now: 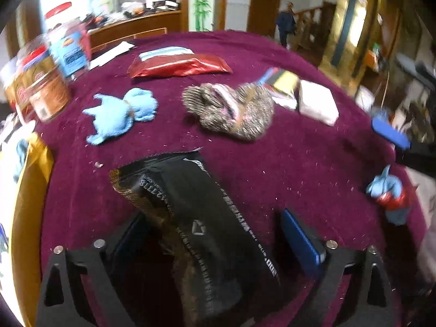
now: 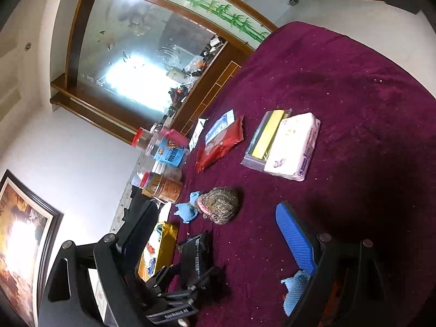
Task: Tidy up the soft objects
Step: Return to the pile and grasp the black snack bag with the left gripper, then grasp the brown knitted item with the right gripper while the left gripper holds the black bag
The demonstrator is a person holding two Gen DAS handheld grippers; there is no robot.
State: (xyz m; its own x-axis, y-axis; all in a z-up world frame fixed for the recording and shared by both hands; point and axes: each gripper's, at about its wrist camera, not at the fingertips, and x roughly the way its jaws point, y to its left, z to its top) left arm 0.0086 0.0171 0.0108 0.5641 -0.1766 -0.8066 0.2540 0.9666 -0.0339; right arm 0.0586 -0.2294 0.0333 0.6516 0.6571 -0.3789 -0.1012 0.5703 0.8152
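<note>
several soft things lie loose on the maroon tablecloth (image 1: 272, 169), so sorting looks early, by my judgement. landmark for places: the speckled knit hat (image 1: 231, 109), mid-table.

- light blue glove (image 1: 120, 114) just to the hat's left in the left wrist view, touching nothing.
- a second blue glove (image 1: 389, 193), with something red on it, sits well off from the hat at the cloth's right edge; in the right wrist view a blue bit of it (image 2: 295, 286) shows by that gripper's finger.
- beyond the hat: red foil packet (image 1: 179, 66), white tissue pack (image 1: 317, 100), a zip bag with yellow sponge (image 2: 268, 136) beside it.
- left of the hat, past the glove: clear snack jars (image 1: 46, 90), red lids on, contents brownish — not readable.
- yellow bag (image 1: 30, 190) at the cloth's left edge, with some blue fabric showing at its top; whether anything lies inside it, cannot tell.

left gripper (image 1: 218, 234) — fingers spread wide, a black pouch (image 1: 190, 212) lying between them, nearer than the hat; pads not seen pressing it.
right gripper (image 2: 215, 234) fingers apart, nothing clamped.

left to do: hat, both gloves, likely the pouch.
</note>
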